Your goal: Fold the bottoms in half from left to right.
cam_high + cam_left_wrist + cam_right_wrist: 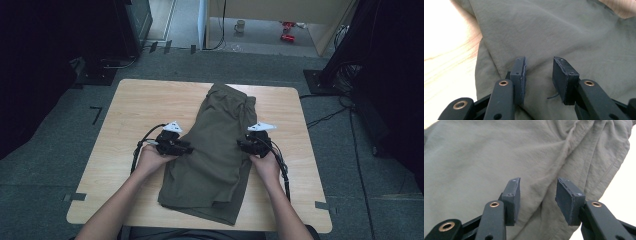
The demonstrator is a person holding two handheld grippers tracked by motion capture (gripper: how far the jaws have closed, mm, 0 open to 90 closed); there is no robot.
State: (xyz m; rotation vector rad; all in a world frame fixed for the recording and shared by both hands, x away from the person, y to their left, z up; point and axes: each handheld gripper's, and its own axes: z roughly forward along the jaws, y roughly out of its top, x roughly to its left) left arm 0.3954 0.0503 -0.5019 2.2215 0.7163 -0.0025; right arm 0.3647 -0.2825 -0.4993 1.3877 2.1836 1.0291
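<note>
The shorts (212, 150) hide both grippers' fingertips in the high view

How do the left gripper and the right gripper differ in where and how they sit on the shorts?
The left gripper sits at the left edge of the olive shorts, beside bare table; the right gripper sits at the right edge. In its own view the left gripper's jaws stand over smooth cloth; the right gripper's stand over a raised fold. Both are open, with nothing pinched, and point inward.

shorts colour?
Olive green, plain, no pattern; the shorts show best in the high view.
</note>
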